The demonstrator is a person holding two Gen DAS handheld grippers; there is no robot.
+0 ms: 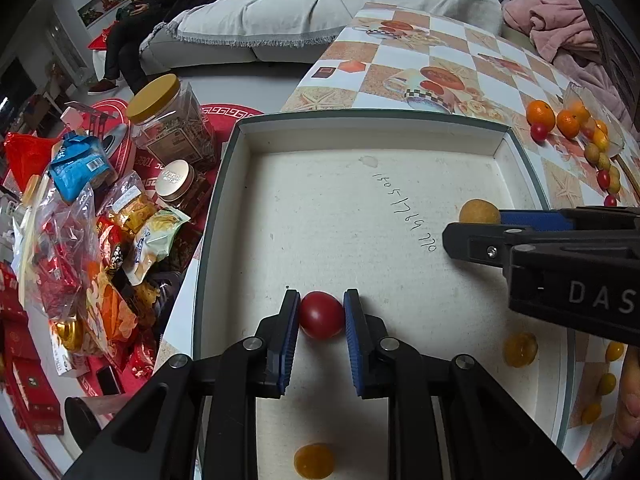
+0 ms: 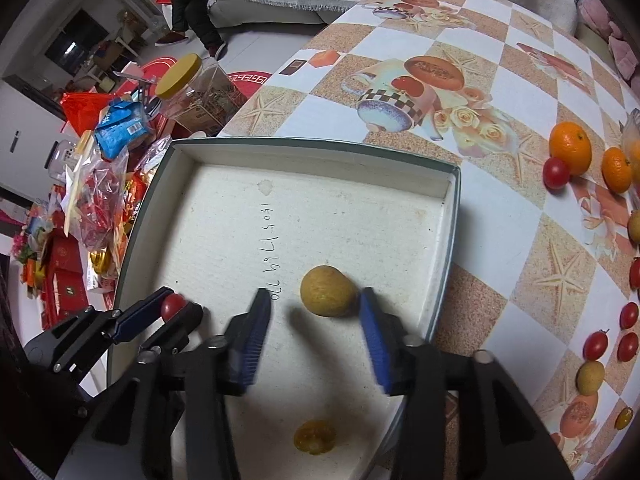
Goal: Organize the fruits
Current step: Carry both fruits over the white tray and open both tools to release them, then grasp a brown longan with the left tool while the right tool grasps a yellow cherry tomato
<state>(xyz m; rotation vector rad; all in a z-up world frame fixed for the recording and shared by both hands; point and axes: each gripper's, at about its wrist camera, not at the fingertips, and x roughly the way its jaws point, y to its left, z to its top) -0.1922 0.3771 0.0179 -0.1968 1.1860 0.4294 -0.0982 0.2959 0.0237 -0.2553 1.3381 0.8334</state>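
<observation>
While ringed by the box (image 1: 224, 184) walls, snack bags (image 1: 80, 240) just beside.

Glossy red tomato (image 1: 322, 315); matt white cardboard box (image 1: 360, 136).

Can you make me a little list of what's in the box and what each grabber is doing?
box: white inside, on the table
left gripper: shut on a red tomato
right gripper: open, a tan fruit lies between its fingers, apart from both
also in box: yellow tomatoes
outside box: oranges, more red tomatoes on the tablecloth
</observation>
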